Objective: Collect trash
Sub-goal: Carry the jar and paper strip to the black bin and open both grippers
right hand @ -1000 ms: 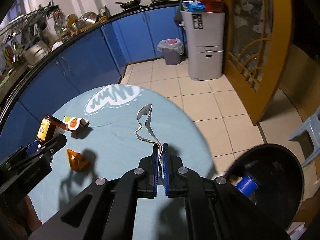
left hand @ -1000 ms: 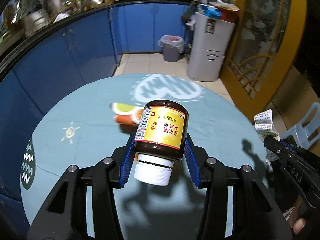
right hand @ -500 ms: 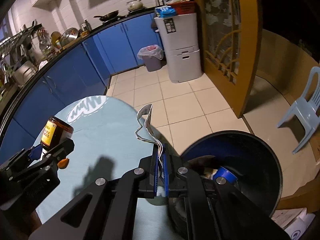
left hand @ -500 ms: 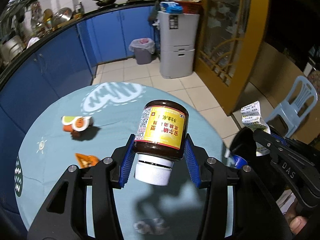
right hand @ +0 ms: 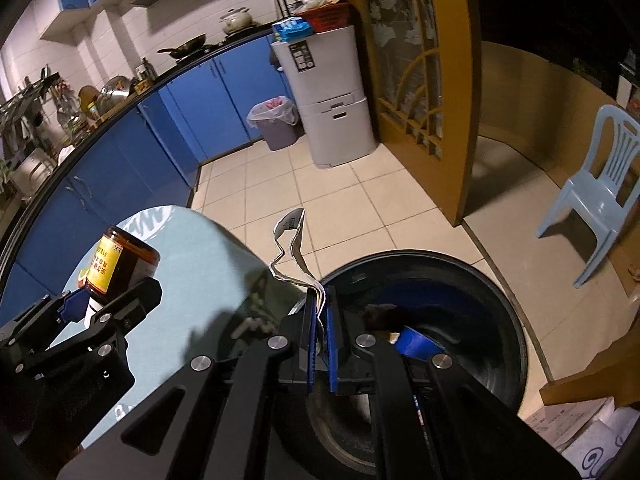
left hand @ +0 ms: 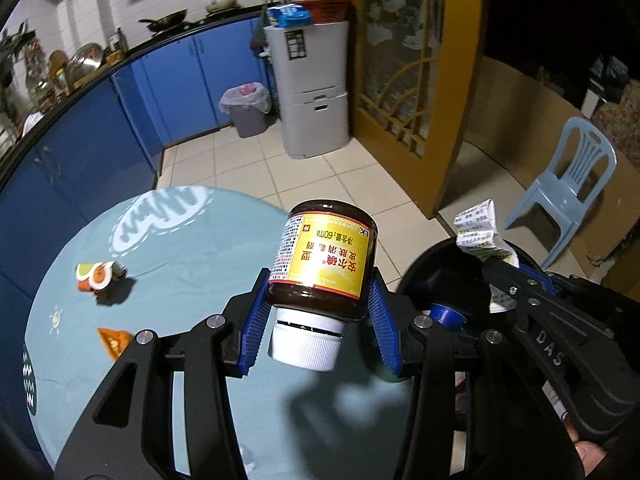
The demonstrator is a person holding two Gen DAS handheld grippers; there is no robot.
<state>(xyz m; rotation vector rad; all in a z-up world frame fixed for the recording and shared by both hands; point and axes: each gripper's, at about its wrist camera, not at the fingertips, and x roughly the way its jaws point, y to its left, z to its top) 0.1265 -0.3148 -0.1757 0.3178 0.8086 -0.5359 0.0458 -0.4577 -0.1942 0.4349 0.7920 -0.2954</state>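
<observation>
My left gripper (left hand: pixel 320 316) is shut on a brown medicine bottle (left hand: pixel 324 260) with a yellow label and white cap, held above the round table's (left hand: pixel 180 248) right edge; the bottle also shows in the right wrist view (right hand: pixel 116 268). My right gripper (right hand: pixel 320 320) is shut on a folded paper leaflet (right hand: pixel 294 248), held over the rim of a black trash bin (right hand: pixel 480 320). The leaflet (left hand: pixel 480 232) and bin (left hand: pixel 436 272) also show at the right of the left wrist view. A blue scrap (right hand: pixel 416 342) lies in the bin.
On the table lie a crumpled orange-and-white wrapper (left hand: pixel 98 276) and a small orange wrapper (left hand: pixel 114 340). A grey cabinet (right hand: pixel 332 96), a lined waste basket (right hand: pixel 276 122), blue kitchen cupboards (right hand: pixel 160 152) and a light blue plastic chair (right hand: pixel 592 188) stand around the tiled floor.
Both grippers have swung right with their loads, from over the table toward the black bin. The leaflet now hangs over the bin's rim and the bottle sits at the table's right edge.
</observation>
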